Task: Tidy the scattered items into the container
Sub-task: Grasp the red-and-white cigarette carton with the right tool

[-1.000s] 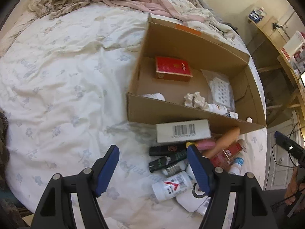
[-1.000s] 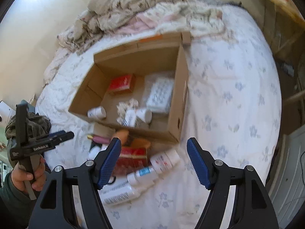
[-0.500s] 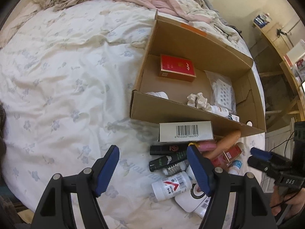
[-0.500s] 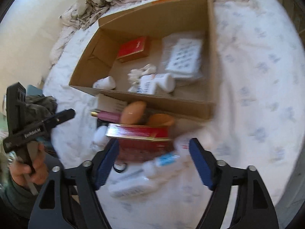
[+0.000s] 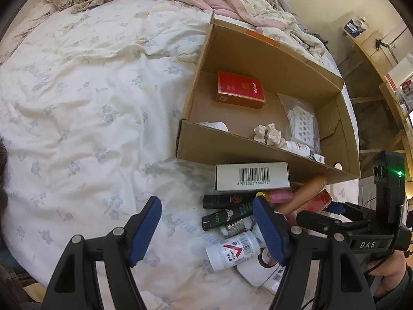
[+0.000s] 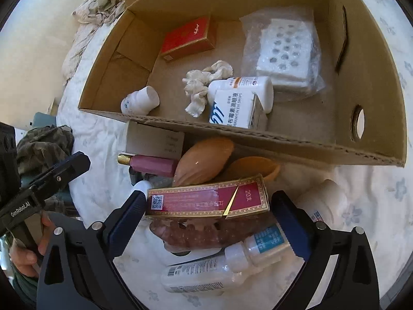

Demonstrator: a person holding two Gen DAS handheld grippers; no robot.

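Cardboard box (image 6: 258,139): several items inside.
Pile outside: many left.
Right gripper (image 6: 209,206): jaws just widened around red pack (image 6: 206,199), not pressing.
Left gripper (image 5: 206,230): parted, empty.

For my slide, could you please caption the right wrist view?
Open right gripper straddles a red pack beside the cardboard box.

Ahead of the right gripper (image 6: 207,226) the way was crowded: a red carton (image 6: 206,199) lay between its blue pads, which had just been spreading, with a clear dropper bottle (image 6: 224,266) below it and the cardboard box's near wall (image 6: 258,139) rising just beyond. Past that wall, bare box floor lay open to the far left, beyond a small white bottle (image 6: 139,100). Under the left gripper (image 5: 207,232) the floral bedsheet (image 5: 77,129) lay open, the clutter sitting by its right pad.
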